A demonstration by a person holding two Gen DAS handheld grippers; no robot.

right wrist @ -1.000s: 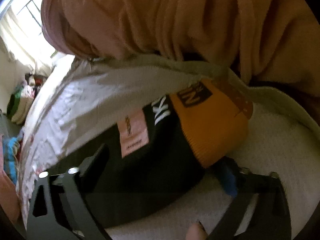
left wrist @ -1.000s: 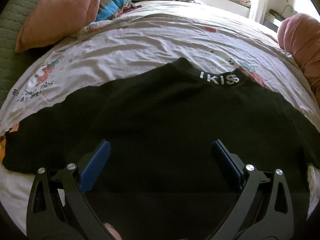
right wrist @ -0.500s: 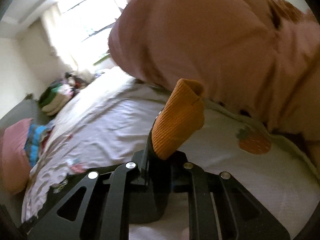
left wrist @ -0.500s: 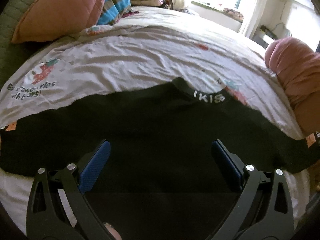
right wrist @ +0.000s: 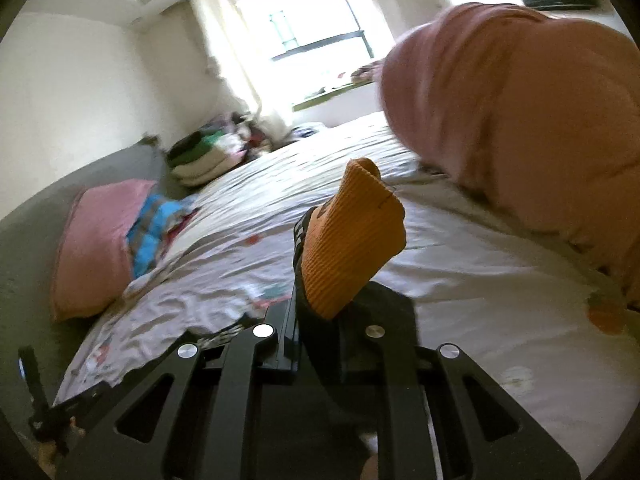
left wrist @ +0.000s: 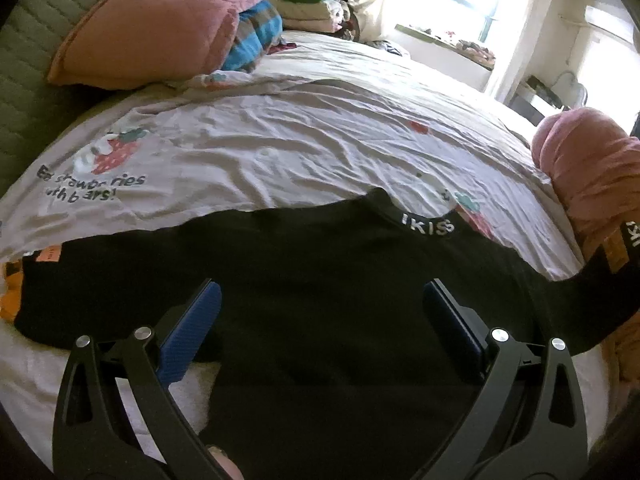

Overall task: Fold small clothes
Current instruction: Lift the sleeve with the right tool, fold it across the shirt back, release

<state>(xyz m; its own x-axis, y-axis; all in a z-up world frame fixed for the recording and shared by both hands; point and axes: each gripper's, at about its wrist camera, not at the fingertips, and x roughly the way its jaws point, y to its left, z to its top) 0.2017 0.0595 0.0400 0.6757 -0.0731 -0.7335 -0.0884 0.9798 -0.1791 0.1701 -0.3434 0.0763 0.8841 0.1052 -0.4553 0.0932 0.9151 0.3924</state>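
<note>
A small black sweater (left wrist: 320, 280) with a white-lettered collar (left wrist: 426, 226) lies spread on the bed sheet (left wrist: 280, 152). Its left sleeve ends in an orange cuff (left wrist: 10, 300) at the far left. My left gripper (left wrist: 320, 312) hovers open over the sweater's body, blue pads (left wrist: 192, 328) wide apart, nothing between them. My right gripper (right wrist: 320, 320) is shut on the right sleeve, whose orange ribbed cuff (right wrist: 352, 240) sticks up past the jaws. In the left wrist view that sleeve (left wrist: 592, 288) rises off the bed at the right edge.
A pink pillow (left wrist: 160, 24) and a striped blue cloth (left wrist: 252, 36) lie at the bed's head, with folded clothes (left wrist: 304, 4) stacked behind. A bulky pink bundle (left wrist: 592, 176) sits on the bed's right side, close beside the lifted sleeve. A bright window (right wrist: 304, 20) stands beyond.
The right gripper closed on the orange-cuffed sleeve and lifted it off the bed, rolling as it rose. The left gripper drew back and up, staying open, so more of the sweater shows.
</note>
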